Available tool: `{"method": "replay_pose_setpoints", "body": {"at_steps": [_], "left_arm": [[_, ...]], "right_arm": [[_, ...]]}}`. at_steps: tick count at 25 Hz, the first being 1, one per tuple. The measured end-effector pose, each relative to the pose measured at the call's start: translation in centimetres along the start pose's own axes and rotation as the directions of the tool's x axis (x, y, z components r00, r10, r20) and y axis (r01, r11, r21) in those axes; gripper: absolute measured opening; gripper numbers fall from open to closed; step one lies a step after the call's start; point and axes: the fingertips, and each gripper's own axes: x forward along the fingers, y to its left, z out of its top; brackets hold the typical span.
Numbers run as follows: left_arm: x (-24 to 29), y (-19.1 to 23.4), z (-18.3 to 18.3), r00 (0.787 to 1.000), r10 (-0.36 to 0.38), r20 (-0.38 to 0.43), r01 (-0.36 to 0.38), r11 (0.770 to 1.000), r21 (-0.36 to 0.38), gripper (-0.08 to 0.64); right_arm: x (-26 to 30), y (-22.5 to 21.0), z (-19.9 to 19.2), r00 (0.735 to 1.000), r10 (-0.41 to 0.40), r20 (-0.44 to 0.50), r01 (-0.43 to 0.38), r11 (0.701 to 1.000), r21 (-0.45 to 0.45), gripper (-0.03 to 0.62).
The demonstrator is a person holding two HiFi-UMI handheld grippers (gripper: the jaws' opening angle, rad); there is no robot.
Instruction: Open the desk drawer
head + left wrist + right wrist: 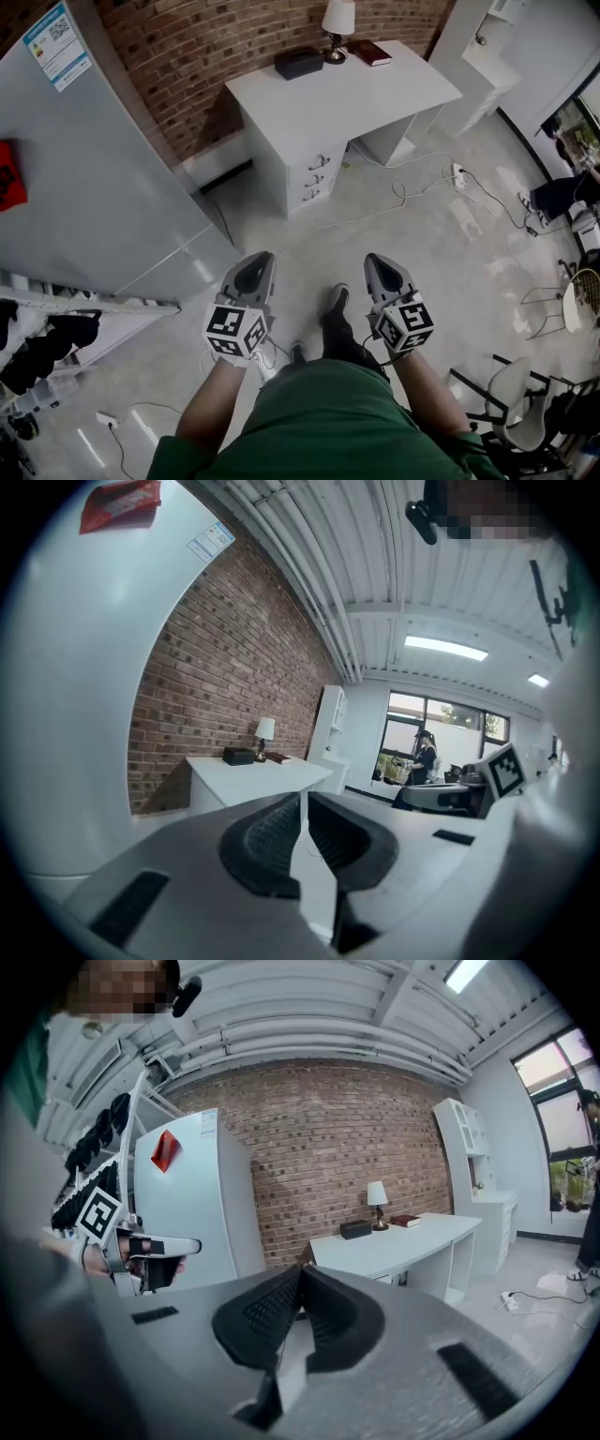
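Desk drawers (317, 178): upper centre of the head view, a stack of three fronts in the left end of the white desk (375, 89).
Left gripper (255, 272): lower centre-left, jaws closed together with nothing between them.
Right gripper (384, 270): lower centre-right, clenched and empty.
Bearing: the drawers lie up-frame, well apart from both grippers, roughly between their two lines.
Nearer hand: neither is clearly nearer.
Pull axis: the fronts face down-frame towards the person, so the drawer likely slides that way.
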Motion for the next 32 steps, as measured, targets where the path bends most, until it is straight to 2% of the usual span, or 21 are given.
{"method": "replay_pose_setpoints", "body": {"at_steps": [8,15,25,32], "left_arm": [[9.6,1.6,3.0,0.999,0.045,-0.01,-0.044,0.997,0.061,0.021],[19.8,1.9,4.7,0.997,0.069,-0.035,-0.066,0.996,0.065,0.021],[29.9,2.3,3.3,0.99,0.101,-0.101,-0.093,0.993,0.075,0.021],[33.2,4.4,0.1,0.981,0.06,-0.186,-0.044,0.995,0.088,0.021]], "right_arm": [[7.2,-7.2,0.5,0.999,0.041,0.002,-0.041,0.996,0.075,0.0],[14.2,-14.7,2.5,0.995,0.094,-0.019,-0.092,0.992,0.088,0.0],[22.0,-21.8,0.5,0.984,0.162,-0.076,-0.147,0.975,0.169,0.0],[27.2,-23.5,-2.7,0.984,0.136,-0.115,-0.104,0.963,0.25,0.002]]}}
